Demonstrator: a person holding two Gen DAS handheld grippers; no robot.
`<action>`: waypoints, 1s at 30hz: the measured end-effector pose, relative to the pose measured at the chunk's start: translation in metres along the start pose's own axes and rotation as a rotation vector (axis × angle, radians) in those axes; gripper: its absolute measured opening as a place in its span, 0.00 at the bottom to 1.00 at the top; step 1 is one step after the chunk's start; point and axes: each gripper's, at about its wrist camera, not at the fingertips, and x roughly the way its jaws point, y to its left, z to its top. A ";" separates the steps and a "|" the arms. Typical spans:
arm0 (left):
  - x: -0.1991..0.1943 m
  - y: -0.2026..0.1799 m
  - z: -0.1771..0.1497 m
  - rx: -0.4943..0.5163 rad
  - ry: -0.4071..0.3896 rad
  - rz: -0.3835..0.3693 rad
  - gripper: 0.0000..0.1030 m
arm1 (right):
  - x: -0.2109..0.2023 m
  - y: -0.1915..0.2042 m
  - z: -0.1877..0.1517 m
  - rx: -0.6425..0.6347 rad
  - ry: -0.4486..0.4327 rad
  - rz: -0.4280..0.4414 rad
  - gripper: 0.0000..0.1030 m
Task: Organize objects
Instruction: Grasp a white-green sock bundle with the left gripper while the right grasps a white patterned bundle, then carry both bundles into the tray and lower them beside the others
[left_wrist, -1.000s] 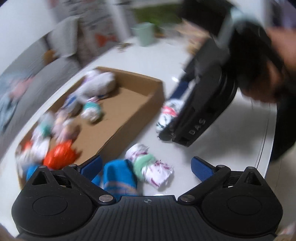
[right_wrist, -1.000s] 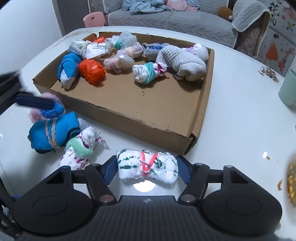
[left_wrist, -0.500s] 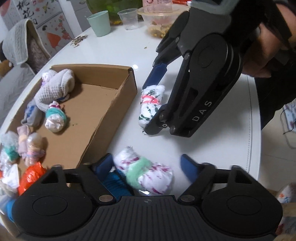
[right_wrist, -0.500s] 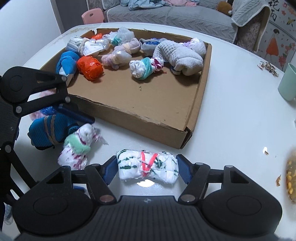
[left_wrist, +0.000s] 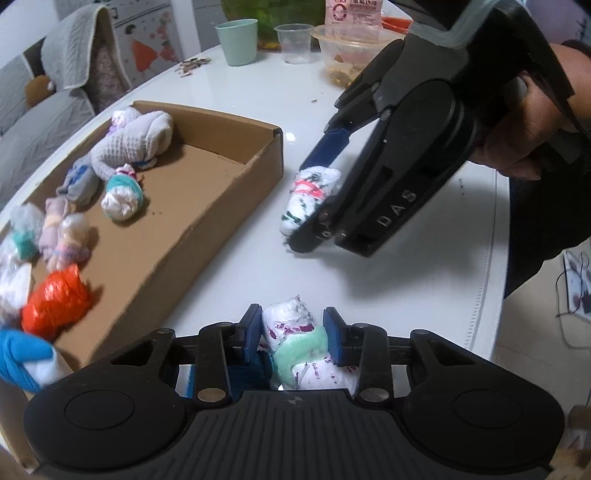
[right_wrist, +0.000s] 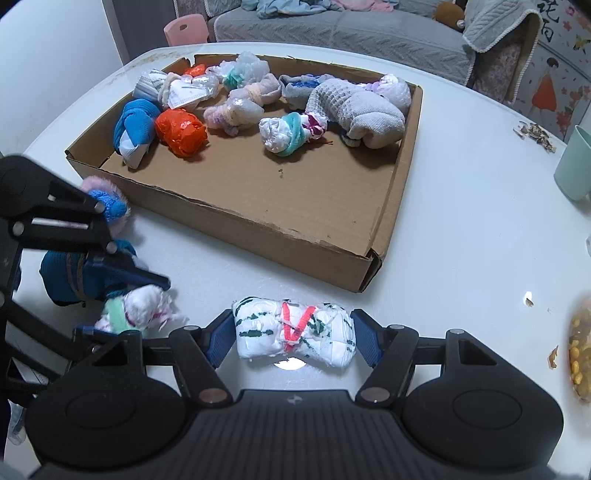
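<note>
— On the white table (right_wrist: 461, 229), beside the cardboard box (right_wrist: 332, 254), where are the bundles?

— The left gripper (left_wrist: 291, 332) has just been closing on the mint-banded bundle (left_wrist: 295, 347). The right gripper (right_wrist: 293, 334) holds the green-striped bundle (right_wrist: 293, 332).

— Heavy?

— Probably soft, light; grip the middle. Only the right view shows the fluffy pink-blue ball (right_wrist: 107, 203).
</note>
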 end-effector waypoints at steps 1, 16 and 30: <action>-0.002 -0.001 -0.002 -0.019 -0.003 -0.002 0.41 | -0.001 0.000 0.000 -0.001 0.000 0.002 0.61; -0.107 0.046 0.012 -0.466 -0.305 0.108 0.41 | -0.104 -0.019 0.035 0.003 -0.325 0.030 0.60; -0.117 0.123 0.049 -0.788 -0.405 0.282 0.42 | -0.085 -0.026 0.102 -0.133 -0.447 0.060 0.60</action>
